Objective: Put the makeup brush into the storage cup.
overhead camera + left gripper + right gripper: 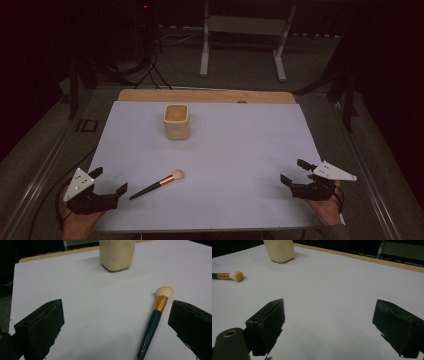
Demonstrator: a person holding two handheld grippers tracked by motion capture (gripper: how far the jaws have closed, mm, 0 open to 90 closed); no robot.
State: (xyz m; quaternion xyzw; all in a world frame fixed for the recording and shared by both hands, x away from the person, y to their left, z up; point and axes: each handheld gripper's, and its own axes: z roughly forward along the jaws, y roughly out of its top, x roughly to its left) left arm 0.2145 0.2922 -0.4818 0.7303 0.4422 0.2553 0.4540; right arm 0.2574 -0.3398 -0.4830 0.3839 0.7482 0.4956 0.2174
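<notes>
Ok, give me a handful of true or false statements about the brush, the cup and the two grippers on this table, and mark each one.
1. The makeup brush lies flat on the white sheet. True.
2. The left gripper is clamped on the brush handle. False: its jaws stand open and the brush lies beside them, untouched.
3. The beige cup stands upright, farther from the person than the brush. True.
4. The brush sits inside the cup. False: it lies on the sheet, apart from the cup.
5. The right gripper is open with nothing between its jaws. True.
6. The brush lies closer to the right gripper. False: it lies next to the left gripper.
</notes>
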